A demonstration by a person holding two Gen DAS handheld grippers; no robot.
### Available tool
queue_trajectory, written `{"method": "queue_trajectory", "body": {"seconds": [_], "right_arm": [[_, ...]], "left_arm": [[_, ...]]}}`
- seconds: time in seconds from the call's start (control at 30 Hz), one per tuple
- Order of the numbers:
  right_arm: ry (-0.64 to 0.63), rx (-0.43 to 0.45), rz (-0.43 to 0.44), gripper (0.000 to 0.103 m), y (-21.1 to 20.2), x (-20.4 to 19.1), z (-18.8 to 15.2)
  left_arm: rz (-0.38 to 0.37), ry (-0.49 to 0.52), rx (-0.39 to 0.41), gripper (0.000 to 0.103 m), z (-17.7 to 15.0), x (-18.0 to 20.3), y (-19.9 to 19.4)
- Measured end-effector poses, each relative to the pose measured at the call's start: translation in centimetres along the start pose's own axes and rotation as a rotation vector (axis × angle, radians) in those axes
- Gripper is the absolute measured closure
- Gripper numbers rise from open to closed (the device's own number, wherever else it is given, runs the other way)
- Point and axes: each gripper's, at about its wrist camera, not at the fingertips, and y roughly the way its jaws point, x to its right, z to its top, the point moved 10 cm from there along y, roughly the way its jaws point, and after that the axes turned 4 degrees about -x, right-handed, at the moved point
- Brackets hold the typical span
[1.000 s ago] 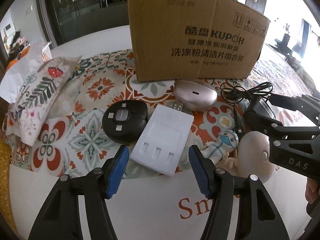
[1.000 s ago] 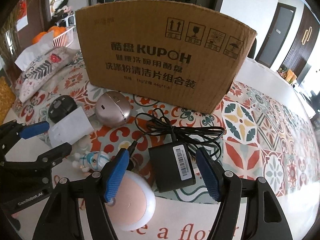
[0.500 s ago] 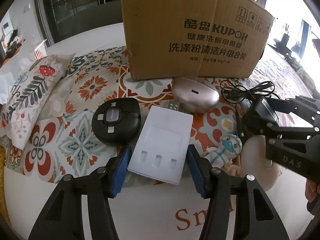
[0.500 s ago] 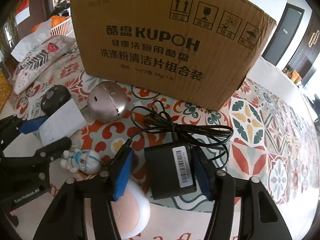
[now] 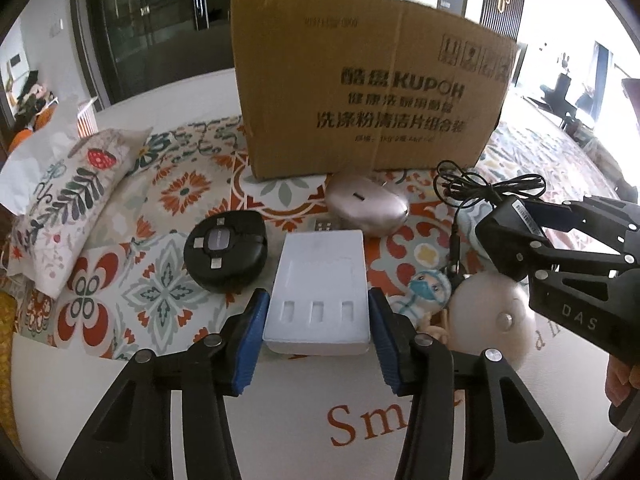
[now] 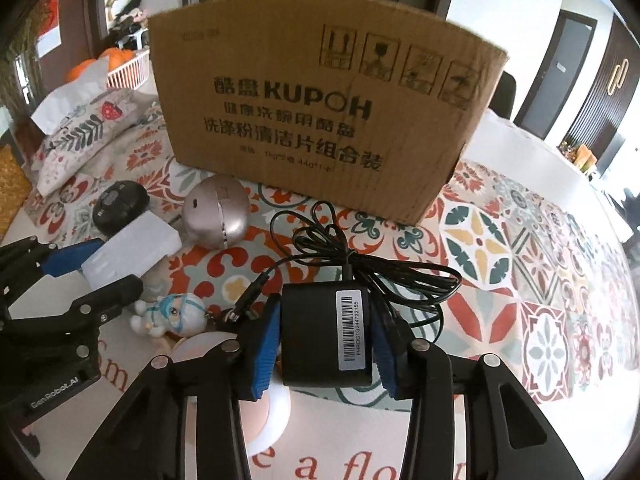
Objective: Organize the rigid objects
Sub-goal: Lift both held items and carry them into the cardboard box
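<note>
In front of the box [image 5: 368,92], which is standing at the back of the worktop [image 5: 280,420], the left claw [image 5: 316,336] is closing around the white case [image 5: 320,292]; its blue pads are sitting at the case's two long sides, apparently just touching, so the grip probably is not firm yet. To do this step well, the pads should be squeezing the flat sides squarely, near the case's near end, before any lift, since a smooth plastic shell is likely to slip if tilted. Right of the case, still in front of the box, the right claw [image 6: 326,344] is clenched on the black adapter [image 6: 324,336], pads pressing on both flanks, with its cord [image 6: 360,264] trailing loose toward the box; lifting slowly should be keeping that cord from dragging the doll [image 6: 176,314]. Counting left to right in front of the box: one black disc [image 5: 226,254], one white case, one pink egg [image 5: 366,208], one doll, one round pale thing [image 5: 492,312], one adapter with one cord. One box, two claws.
</note>
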Motion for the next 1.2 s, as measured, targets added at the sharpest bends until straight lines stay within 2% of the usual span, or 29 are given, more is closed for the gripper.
{"method": "queue_trajectory", "body": {"seconds": [0.3,0.7,1.2], "right_arm": [[-0.002,0.072,-0.016,0.061,-2.9,0.4,0.7],[0.014,0.126,-0.01,0.06,-5.3,0.2,1.2],[0.063,0.269,0.028,0.06,-12.0,1.6,4.7]], "left_arm": [[0.004,-0.019,0.06,0.055,0.7,0.3,-2.1],[0.028,-0.006,0.135,0.055,2.1,0.5,-5.3],[0.042,0.007,0.267,0.055,7.4,1.3,-12.0]]}}
